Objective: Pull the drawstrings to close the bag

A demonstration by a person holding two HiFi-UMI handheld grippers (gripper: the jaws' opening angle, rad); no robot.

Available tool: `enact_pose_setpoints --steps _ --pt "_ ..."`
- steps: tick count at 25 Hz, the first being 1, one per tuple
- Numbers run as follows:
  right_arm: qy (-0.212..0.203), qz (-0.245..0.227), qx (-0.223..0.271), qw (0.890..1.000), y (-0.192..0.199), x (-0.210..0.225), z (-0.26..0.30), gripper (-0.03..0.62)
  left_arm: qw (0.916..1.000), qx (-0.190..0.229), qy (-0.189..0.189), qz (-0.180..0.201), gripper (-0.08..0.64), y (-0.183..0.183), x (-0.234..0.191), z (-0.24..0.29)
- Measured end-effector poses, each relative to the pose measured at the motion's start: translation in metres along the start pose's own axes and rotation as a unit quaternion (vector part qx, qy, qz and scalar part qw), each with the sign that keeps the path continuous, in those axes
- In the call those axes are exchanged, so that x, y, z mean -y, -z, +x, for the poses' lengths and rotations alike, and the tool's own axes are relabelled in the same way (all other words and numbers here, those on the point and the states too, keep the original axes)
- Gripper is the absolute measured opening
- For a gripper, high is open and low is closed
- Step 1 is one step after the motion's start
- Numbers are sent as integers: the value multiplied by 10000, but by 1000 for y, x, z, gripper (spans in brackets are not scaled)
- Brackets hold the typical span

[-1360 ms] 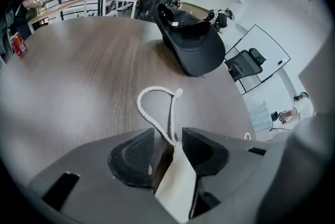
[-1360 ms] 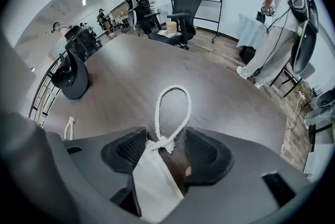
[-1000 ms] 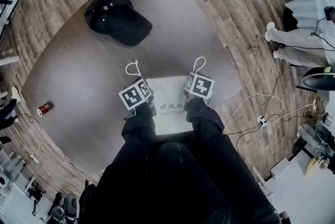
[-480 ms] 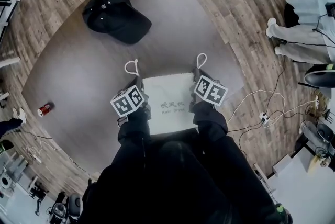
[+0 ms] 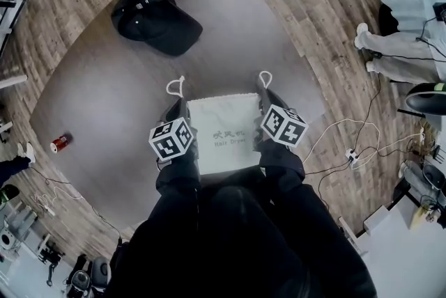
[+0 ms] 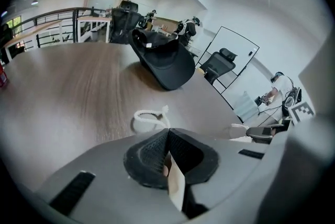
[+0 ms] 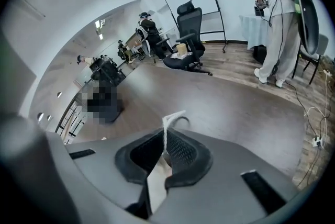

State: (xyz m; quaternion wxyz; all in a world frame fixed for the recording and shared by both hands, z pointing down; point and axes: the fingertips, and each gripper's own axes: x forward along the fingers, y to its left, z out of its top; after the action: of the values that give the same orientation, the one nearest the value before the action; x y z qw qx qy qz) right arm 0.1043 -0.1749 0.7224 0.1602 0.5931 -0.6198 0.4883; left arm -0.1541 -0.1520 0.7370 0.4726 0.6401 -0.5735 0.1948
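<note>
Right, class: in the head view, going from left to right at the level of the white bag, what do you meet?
In order: red can → left tongs → white bag → right tongs → white power strip on the floor.

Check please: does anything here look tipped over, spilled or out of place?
Only the red can stands out: it seems to lie on its side near the grey surface's left edge, away from the white bag. No spill shows around it.
</note>
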Motion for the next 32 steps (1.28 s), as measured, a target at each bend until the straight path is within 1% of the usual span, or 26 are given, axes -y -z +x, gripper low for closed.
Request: enact_pose_setpoints --steps 3,6,11,13,17,19,24,32 --pt "-286 -105 278 9991 -11 -11 -13 34 9986 460 45 276 31 -18 8 -16" --pt "-522 -227 605 9965 -23 -23 -30 34 9946 878 157 526 31 -38 18 -34" --pt "-812 -462 1033 9903 -41 -46 -62 32 9883 1377 248 614 31 -64 30 -67" --pt "-852 -474 1197 9880 -50 -51 -76 32 9857 1566 308 533 31 -76 34 -81" --pt "-984 -317 1489 9834 -66 -59 -102 29 9801 1924 467 126 31 -100 41 -109" --pt "-1032 -249 1605 9813 -73 -63 -113 29 9769 2082 489 21 31 -111 44 -122" --pt "-1009 -199 1844 9775 -86 -68 -132 28 9701 2380 461 -132 31 -131 45 -147" --pt "-920 -327 2070 9735 -101 -70 -155 26 9644 2617 313 -207 31 -143 46 -172"
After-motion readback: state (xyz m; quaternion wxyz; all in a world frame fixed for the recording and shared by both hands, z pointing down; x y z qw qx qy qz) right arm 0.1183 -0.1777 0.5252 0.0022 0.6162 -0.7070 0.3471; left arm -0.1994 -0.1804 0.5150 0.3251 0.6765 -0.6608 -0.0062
